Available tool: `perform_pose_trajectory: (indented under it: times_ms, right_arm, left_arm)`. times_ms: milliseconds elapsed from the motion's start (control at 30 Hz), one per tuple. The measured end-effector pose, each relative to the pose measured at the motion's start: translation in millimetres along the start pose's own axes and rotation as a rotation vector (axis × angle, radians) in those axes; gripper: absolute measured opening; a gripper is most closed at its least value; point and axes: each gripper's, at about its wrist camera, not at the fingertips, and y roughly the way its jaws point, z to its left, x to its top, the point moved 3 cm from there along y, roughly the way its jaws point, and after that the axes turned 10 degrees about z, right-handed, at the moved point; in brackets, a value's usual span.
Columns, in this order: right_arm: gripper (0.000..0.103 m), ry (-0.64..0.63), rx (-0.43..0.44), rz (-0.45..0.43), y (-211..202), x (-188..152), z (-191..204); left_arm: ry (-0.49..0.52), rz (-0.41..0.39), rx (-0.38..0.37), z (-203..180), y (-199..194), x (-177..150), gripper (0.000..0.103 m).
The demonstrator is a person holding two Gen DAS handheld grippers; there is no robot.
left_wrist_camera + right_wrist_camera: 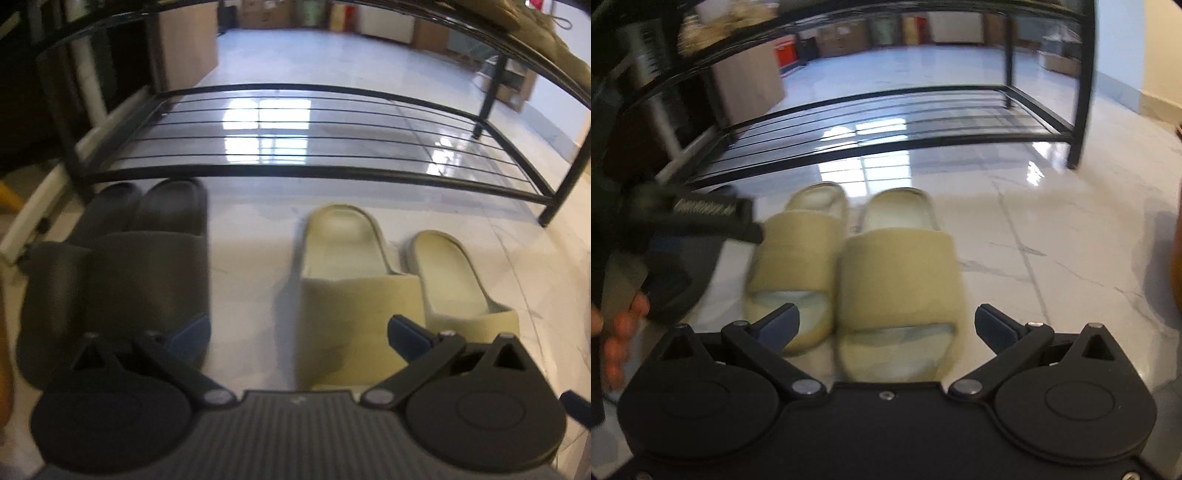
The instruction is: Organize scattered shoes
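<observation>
- Right gripper [884, 326] spread wide, nothing between the fingers, hanging low over the toe end of the right-hand beige slipper [899, 291]. That looks like my pick.
- Left gripper [297, 334] just as wide and just as empty, above the bare floor between the two pairs. One finger sits over the dark slippers [122, 266], the other over the near beige slipper [354, 291].
- The beige pair stands side by side, just about touching, toes toward me and heels toward the rack. The dark pair is tucked together too, well apart from the beige.
- To do this well, I'd say: bracket one slipper only. The neighbour is so close that a finger could catch it, so I aim for the band across the top, where there's something to pinch.
- The foam probably gives, so I close gently and lift level.
- Beyond the slippers, the black shoe rack [886, 110]: its lowest wire shelf is bare, with shiny tile showing through. That's my likely drop, heel first, sliding in low under the tier above.
- Watch the front rail; the sole has to clear it.
</observation>
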Motion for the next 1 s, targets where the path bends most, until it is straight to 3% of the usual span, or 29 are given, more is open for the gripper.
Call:
perform_pose_trajectory:
  times_ms: [133, 333, 433, 633, 800, 1000]
  right_arm:
    - [0.103, -0.039, 0.02, -0.025, -10, 0, 10]
    - [0.103, 0.098, 0.018, -0.018, -4, -7, 4]
    - [0.103, 0.071, 0.029, 0.009, 0, -15, 9]
    - [0.103, 0.069, 0.037, -0.01, -2, -10, 8]
    - [0.103, 0.069, 0.011, -0.016, 6, -21, 5]
    - [0.103, 0.004, 0.039, -0.01, 13, -24, 17]
  left_arm:
    - [0.025, -0.028, 0.03, 1, -16, -1, 0.102]
    - [0.025, -0.03, 0.05, -4, -24, 3, 0.102]
    - [0.039, -0.028, 0.072, -4, -26, 4, 0.102]
    - [0.123, -0.119, 0.128, -14, -35, 5, 0.102]
    - [0.065, -0.125, 0.118, -7, -40, 7, 0.102]
    - [-0.061, -0.065, 0.126, 20, -47, 3, 0.102]
